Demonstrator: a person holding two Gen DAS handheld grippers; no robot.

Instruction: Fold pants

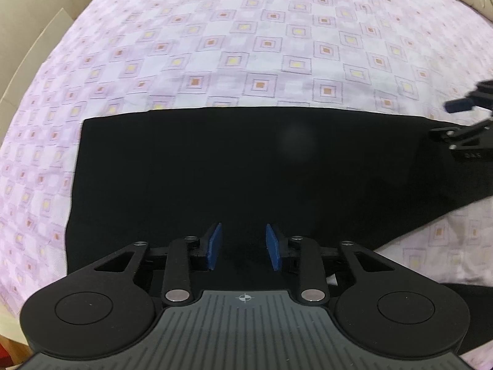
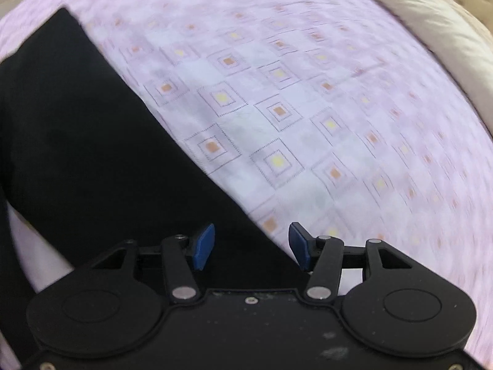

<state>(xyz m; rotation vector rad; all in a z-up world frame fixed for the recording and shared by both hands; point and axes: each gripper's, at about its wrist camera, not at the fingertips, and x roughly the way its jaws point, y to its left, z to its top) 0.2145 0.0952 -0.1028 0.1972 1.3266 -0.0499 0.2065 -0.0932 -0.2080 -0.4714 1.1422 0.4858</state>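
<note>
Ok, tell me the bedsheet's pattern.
Bedsheet: lilac checks with small orange and yellow squares; clearest in the left wrist view.

A bed (image 1: pixel 246 40) fills the view under a lilac sheet patterned with squares; a beige padded headboard (image 2: pixel 431 30) borders it.

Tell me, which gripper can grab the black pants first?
Probably the left. The left gripper hangs right over the pants, cloth under both pads. The right gripper straddles their edge, one pad over the bedsheet, and its view is blurred.
</note>
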